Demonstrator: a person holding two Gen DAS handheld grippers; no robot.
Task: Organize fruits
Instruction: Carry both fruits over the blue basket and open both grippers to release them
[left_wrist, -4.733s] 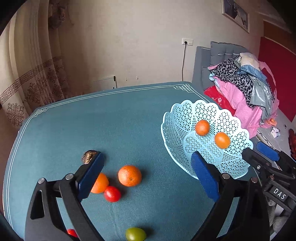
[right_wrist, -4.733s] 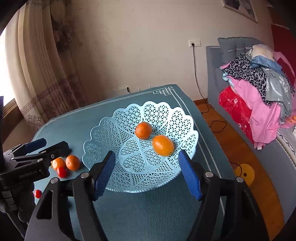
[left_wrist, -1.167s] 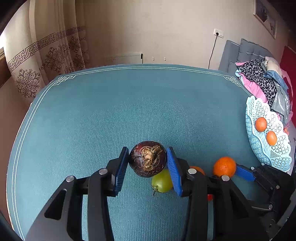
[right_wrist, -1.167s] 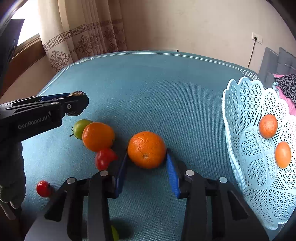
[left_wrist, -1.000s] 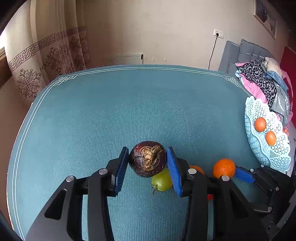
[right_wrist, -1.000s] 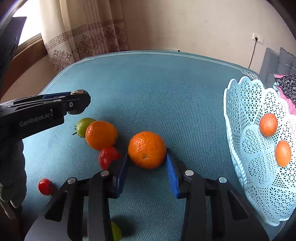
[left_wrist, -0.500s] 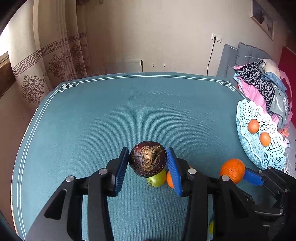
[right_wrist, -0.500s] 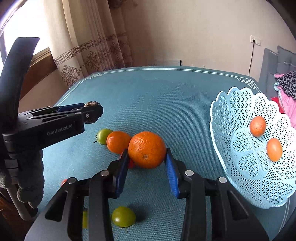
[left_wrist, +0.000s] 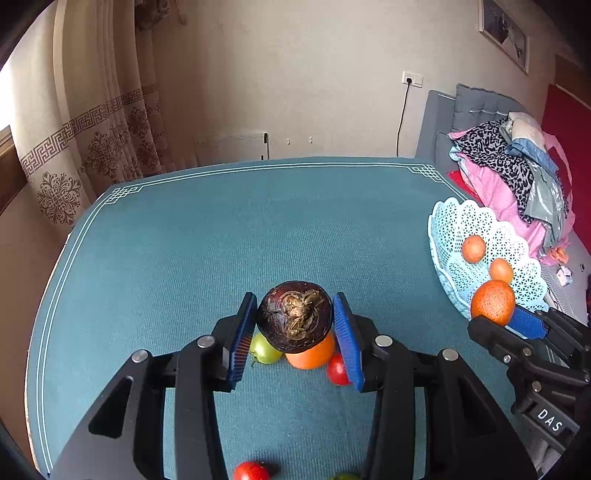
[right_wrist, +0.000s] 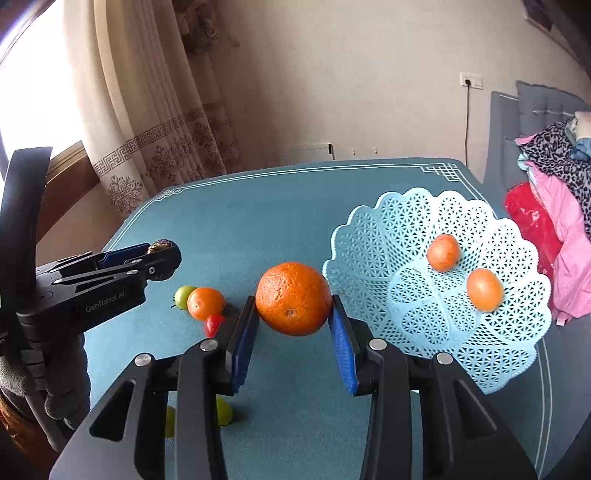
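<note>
Blue-padded fingers of the left gripper (left_wrist: 295, 325) clamp a dark purple-brown round fruit (left_wrist: 294, 316) between them, held clear above the teal tablecloth (left_wrist: 207, 243). Directly beneath it on the cloth lie a small green fruit (left_wrist: 264, 350), a smooth orange fruit (left_wrist: 309, 356) and a red tomato (left_wrist: 337, 370), clustered and touching. Nearer the camera, at the lower edge, sits another red tomato (left_wrist: 251, 472).

The right gripper (right_wrist: 293, 323) is clenched on a large dimpled orange (right_wrist: 293, 298), its blue pads pressing both sides, the fruit raised off the cloth just beside the rim of the pale blue lattice plastic basket (right_wrist: 369, 236). Inside that basket rest two small orange fruits (right_wrist: 443, 252), apart from each other. A yellow-green fruit (right_wrist: 223, 412) lies on the cloth under the right gripper's left finger.

Beyond the table stand patterned cream curtains (left_wrist: 92, 147), a beige wall with a socket, and a grey sofa heaped with pink and leopard-print clothes (left_wrist: 517, 177).
</note>
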